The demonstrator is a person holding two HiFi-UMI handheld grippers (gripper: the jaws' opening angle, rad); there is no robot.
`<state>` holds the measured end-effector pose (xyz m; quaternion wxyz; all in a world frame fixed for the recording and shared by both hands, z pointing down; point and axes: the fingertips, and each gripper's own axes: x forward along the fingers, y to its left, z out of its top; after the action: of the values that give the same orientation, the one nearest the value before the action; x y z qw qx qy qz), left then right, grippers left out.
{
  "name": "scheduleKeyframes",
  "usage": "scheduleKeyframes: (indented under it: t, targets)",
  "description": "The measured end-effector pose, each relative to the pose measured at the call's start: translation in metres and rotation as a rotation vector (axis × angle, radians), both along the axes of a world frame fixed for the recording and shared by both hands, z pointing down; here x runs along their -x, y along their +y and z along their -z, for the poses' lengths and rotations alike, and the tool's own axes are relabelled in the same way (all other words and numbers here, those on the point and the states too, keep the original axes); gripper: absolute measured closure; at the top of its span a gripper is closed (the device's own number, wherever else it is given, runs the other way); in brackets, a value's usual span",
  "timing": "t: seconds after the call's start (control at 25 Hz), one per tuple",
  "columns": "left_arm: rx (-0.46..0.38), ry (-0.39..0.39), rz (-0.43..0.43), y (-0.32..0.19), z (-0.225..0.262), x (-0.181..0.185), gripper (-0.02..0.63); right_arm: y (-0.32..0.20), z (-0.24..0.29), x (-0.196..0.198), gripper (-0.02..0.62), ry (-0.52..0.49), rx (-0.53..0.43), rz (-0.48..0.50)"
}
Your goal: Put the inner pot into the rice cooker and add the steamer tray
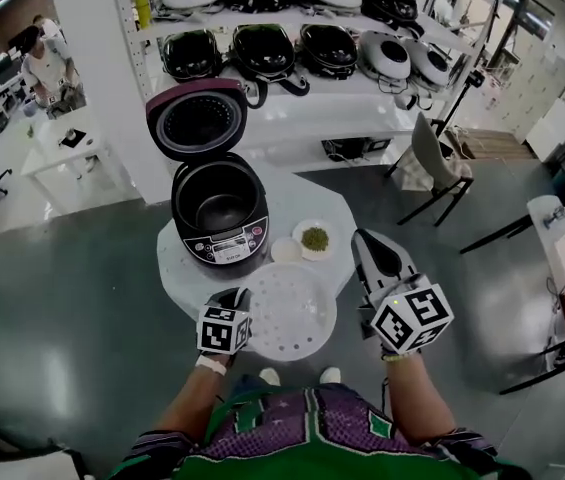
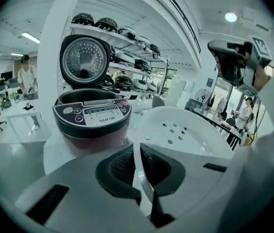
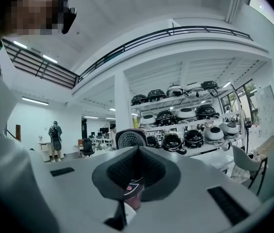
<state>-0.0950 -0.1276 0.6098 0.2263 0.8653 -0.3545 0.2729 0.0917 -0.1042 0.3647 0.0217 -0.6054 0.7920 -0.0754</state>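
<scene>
Bright ceiling lights (image 2: 231, 17), sharp (fisheye-warped edges)

Cooker (image 1: 224, 240): dark round body, upright on white tabletop (image 1: 175, 268), control panel facing the person. Lid (image 1: 198, 120) hinged open, standing up behind the body, inner side showing.

Pot (image 1: 218, 208): dark, seated inside cooker, nothing seen in it.

Tray (image 1: 294, 314): white, round, shallow, floor dotted with holes, hollow side up, roughly level. Left rim pinched between jaws of left gripper (image 1: 241, 306). Sits in front of cooker, apart from it, over the tabletop's near edge in the head view
</scene>
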Motion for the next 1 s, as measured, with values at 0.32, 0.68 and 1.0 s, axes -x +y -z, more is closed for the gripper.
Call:
scheduleKeyframes:
  t: [0.32, 0.68, 1.0]
  targets:
    - [-0.042, 0.032, -0.024, -0.019, 0.052, 0.026, 0.581, -0.01, 0.013, 0.027, 0.589, 0.0, -0.024, 0.015]
    - [-0.059, 0.113, 0.055, -0.047, 0.093, 0.054, 0.581, -0.025, 0.009, 0.038, 0.589, 0.013, -0.002, 0.056]
    - [-0.13, 0.101, 0.176, -0.096, 0.128, 0.081, 0.581, -0.074, 0.007, 0.049, 0.589, -0.009, -0.01, 0.151]
